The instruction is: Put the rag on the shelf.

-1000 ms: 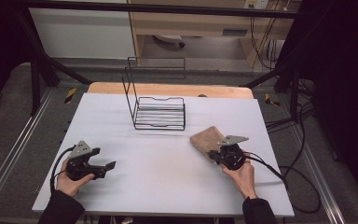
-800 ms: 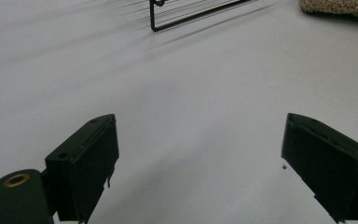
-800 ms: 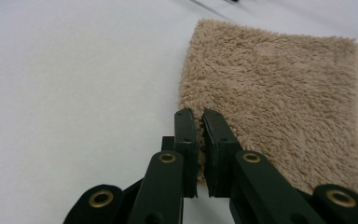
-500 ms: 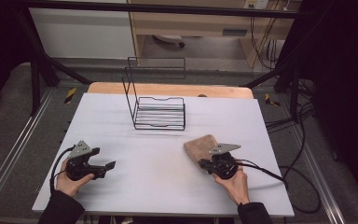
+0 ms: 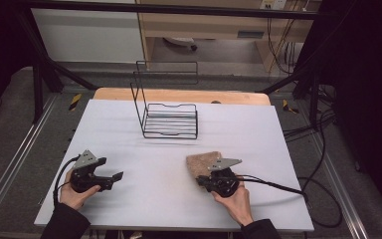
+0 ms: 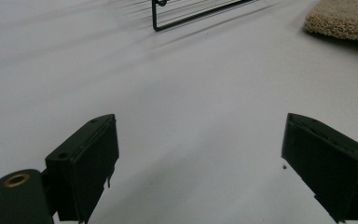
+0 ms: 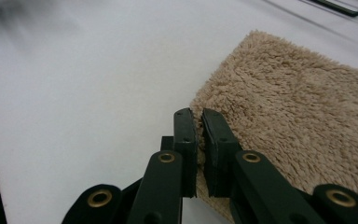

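The right gripper (image 5: pixel 202 182) has slid leftward across the white table (image 5: pixel 129 134) since a second ago, dragging the tan fleecy cloth (image 5: pixel 202 162) with it; the cloth lay nearer the table's right edge then and now sits closer to the middle of the front half. The left gripper (image 5: pixel 115 177) has kept its spot near the front left corner.

The right gripper's jaws are clamped on the near edge of the cloth. In the right gripper view (image 7: pixel 198 135) they stand almost together, with a thin fold of pile pinched between the pads. The right hand (image 5: pixel 236 201) comes in from the bottom edge, gripper lying low and pointing left and away from the person, its cable trailing off to the right. The left hand (image 5: pixel 74 191) holds its gripper low over the table, pointing right, jaws spread wide with nothing between them.

The right gripper view shows the pinch itself and the cloth's shaggy pile, which the high view blurs. The left gripper view (image 6: pixel 200 154) shows bare tabletop between its parted jaws, a corner of the cloth (image 6: pixel 342 21) at upper right, and the lower frame of the black wire rack (image 6: pixel 200 14). The high view places that rack (image 5: pixel 169 117) upright near the back of the table, well apart from the cloth.
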`<state>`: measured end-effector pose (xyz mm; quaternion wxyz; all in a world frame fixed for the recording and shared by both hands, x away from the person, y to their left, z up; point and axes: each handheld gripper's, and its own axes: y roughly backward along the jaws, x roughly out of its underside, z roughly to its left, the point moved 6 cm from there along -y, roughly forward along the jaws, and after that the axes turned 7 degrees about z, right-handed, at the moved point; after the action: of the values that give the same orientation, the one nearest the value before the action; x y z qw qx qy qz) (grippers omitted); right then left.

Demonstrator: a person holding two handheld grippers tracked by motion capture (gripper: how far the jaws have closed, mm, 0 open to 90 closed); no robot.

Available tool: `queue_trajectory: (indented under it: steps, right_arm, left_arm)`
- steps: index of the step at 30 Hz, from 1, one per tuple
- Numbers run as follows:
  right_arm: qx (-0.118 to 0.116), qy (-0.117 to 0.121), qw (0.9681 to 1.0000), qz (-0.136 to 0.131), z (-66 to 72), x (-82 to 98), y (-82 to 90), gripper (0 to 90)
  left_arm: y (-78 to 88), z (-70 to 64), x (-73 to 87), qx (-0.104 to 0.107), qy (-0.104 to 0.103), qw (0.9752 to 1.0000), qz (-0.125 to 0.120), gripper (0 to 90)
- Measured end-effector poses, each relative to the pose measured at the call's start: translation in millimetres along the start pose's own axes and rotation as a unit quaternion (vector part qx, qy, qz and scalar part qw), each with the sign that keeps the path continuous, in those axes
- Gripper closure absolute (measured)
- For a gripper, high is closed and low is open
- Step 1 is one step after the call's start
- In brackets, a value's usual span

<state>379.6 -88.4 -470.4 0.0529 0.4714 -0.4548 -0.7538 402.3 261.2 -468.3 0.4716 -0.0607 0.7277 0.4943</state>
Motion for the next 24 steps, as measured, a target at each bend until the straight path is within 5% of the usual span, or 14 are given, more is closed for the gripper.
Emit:
queue_trajectory:
  steps: [14, 19, 24]
  right_arm:
    - [-0.036, 0.025, 0.9991, 0.004, 32.9, -5.9, -19.6, 84.8]
    - [-0.036, 0.024, 0.9991, 0.006, 34.2, -5.1, -24.6, 83.9]
    - [-0.037, 0.018, 0.9991, -0.005, 32.6, -8.0, -21.9, 71.1]
  left_arm:
    - [-0.2, 0.2, 0.2, -0.001, 0.001, 1.0000, 0.001, 10.7]
    - [-0.1, 0.6, 0.4, -0.001, 0.002, 1.0000, 0.001, 10.6]
    - [-0.1, 0.2, 0.3, -0.001, 0.003, 1.0000, 0.002, 10.1]
